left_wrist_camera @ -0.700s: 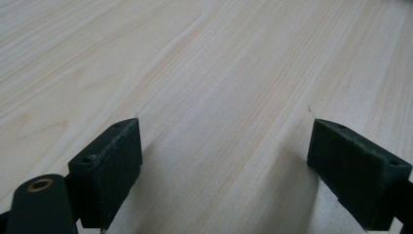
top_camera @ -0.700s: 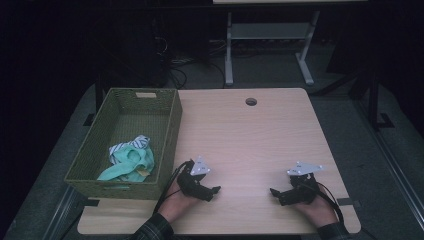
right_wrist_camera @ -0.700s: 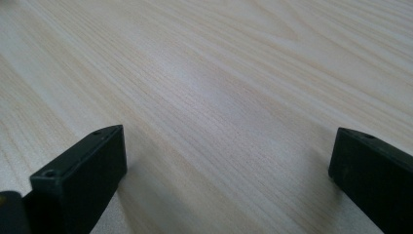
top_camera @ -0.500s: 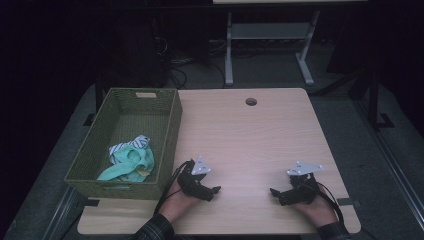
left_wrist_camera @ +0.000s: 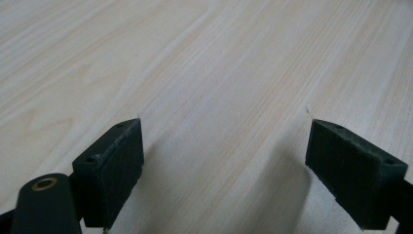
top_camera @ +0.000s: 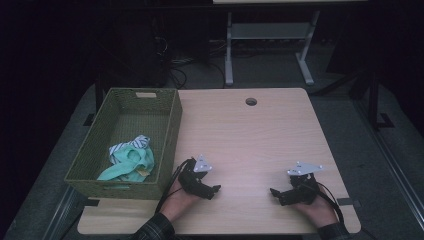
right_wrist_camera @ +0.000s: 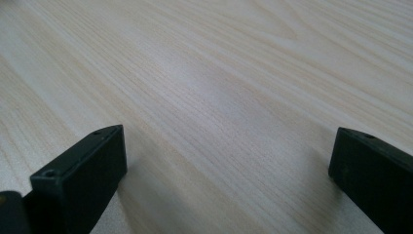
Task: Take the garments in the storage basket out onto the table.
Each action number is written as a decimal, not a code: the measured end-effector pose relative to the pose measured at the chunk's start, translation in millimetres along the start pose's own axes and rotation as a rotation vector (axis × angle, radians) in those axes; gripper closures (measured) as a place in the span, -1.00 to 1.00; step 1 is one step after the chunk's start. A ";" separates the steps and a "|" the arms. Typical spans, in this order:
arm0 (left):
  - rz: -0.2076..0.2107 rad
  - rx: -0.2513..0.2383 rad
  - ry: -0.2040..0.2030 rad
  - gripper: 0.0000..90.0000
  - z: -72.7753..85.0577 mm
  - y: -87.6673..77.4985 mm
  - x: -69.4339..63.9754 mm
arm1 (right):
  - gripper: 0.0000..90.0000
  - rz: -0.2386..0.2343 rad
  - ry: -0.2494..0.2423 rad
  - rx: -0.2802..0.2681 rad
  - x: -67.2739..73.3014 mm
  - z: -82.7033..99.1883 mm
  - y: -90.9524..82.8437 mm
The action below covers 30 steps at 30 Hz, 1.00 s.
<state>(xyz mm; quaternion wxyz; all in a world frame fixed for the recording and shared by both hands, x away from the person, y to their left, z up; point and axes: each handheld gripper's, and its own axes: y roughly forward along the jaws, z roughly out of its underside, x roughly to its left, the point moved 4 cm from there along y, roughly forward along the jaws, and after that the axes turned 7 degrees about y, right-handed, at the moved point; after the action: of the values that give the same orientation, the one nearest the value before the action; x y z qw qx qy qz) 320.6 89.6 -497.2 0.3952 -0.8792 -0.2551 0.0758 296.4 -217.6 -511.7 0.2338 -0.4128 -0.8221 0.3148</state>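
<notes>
Both grippers rest low on the pale wooden table point(top_camera: 250, 145) near its front edge. My left gripper point(top_camera: 214, 190) lies at front left, pointing toward the middle. In the left gripper view its jaws stand wide apart point(left_wrist_camera: 224, 161) over bare wood, nothing between them. My right gripper point(top_camera: 275, 193) lies at front right, pointing left. Its jaws are also spread wide point(right_wrist_camera: 226, 170) over bare tabletop. A green woven basket point(top_camera: 170, 125) stands at the left of the table, holding a crumpled mint-green cloth point(top_camera: 131, 162) and a striped white cloth point(top_camera: 131, 144).
A round cable hole point(top_camera: 251, 101) sits near the table's far edge. A white metal stand point(top_camera: 270, 45) and cables lie on the dark floor beyond. The basket's right wall is close to my left hand.
</notes>
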 end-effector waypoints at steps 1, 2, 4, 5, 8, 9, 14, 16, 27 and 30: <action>0.002 0.004 0.005 -0.70 -1.5 -1.9 1.4 | -1.00 0.000 -0.002 0.002 -0.1 0.0 -0.1; 0.000 0.001 0.005 -0.70 -2.3 -2.7 2.1 | -1.00 0.000 -0.002 0.004 -0.1 0.0 -0.3; 0.002 0.006 0.003 -0.70 -2.6 -3.6 2.7 | -1.00 0.000 -0.002 0.003 -0.1 0.0 -0.2; 0.004 0.001 -0.003 -0.70 -3.5 -4.8 3.3 | -1.00 0.001 -0.002 0.004 -0.1 0.0 -0.3; 0.019 -0.007 -0.011 -0.70 -6.1 -7.7 4.0 | -1.00 0.001 -0.001 0.005 0.0 0.1 -0.4; 0.019 -0.007 -0.011 -0.70 -6.1 -7.7 4.0 | -1.00 0.002 0.000 0.005 0.0 0.2 -0.4; 0.023 -0.008 -0.004 -0.69 -9.8 -10.8 3.5 | -1.00 0.003 0.001 0.005 0.1 0.2 -0.5; 0.032 -0.012 -0.010 -0.69 -11.4 -12.3 3.1 | -1.00 0.002 0.001 0.005 0.1 0.2 -0.4; 0.057 -0.013 -0.013 -0.68 -17.8 -16.9 3.3 | -1.00 0.002 -0.001 0.004 -0.3 0.1 -0.3; 0.053 -0.019 -0.014 -0.68 -20.4 -19.5 4.6 | -1.00 -0.001 -0.003 0.004 -0.5 0.0 -0.4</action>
<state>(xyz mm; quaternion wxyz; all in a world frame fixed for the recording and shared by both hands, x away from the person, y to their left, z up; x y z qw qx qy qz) 323.8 89.5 -468.9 0.3831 -0.8887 -0.2351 0.0903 296.5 -218.1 -511.4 0.2334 -0.4115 -0.8219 0.3172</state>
